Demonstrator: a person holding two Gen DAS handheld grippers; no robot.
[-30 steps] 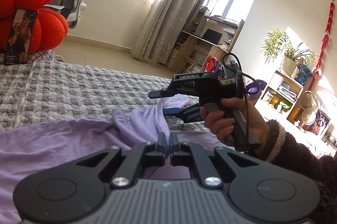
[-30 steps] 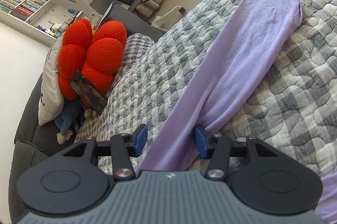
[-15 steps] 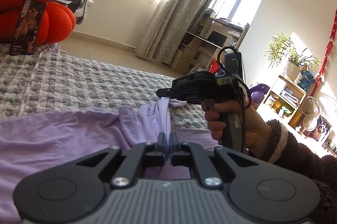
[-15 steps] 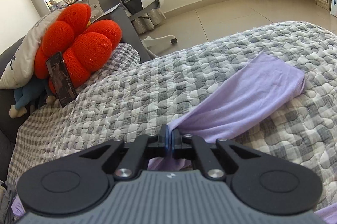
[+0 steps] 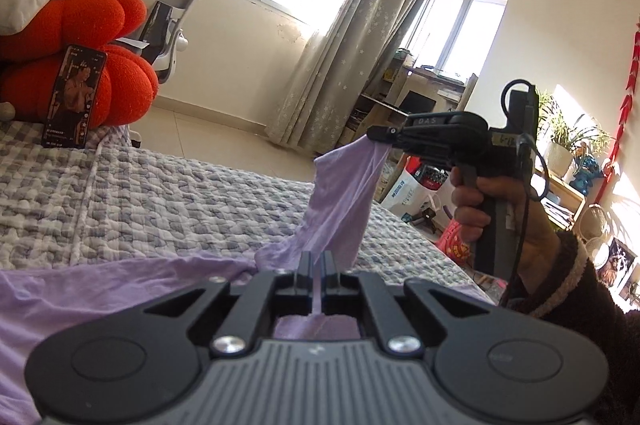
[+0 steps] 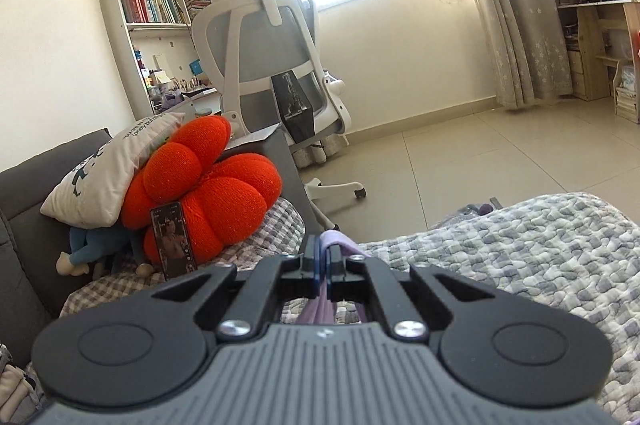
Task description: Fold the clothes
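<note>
In the left wrist view, the right hand-held gripper (image 5: 378,135) has risen from low over the bed to the upper right of centre, and the lilac garment (image 5: 340,201) it pinches has come up with it: a sleeve-like strip now hangs taut from its tips down toward the lower middle of the frame, where a second ago it lay slack on the quilted bedspread (image 5: 160,193). The left hand-held gripper (image 5: 318,265), at the bottom centre, stays clenched on the same cloth, a thin fold showing between its closed fingers. The rest of the garment lies spread across the lower left of the frame on the bed. I judge that the lift is meant to stretch the strip between the two grips so it can be carried over and laid down as a fold. The person's right hand (image 5: 492,209) holds the handle upright at the right side, wrist in a dark fuzzy cuff, the tool pointing left and roughly level.

In the right wrist view, the camera has tilted up from the bedspread to the room: the office chair (image 6: 272,65) now fills the upper centre and the orange cushion (image 6: 204,193) sits at the left. The right hand-held gripper (image 6: 322,261) is clamped on the lilac garment (image 6: 334,239), a small loop of which bulges above its tips at the centre while the rest drops out of sight beneath the tool. The bedspread (image 6: 520,257) fills the lower right.
</note>
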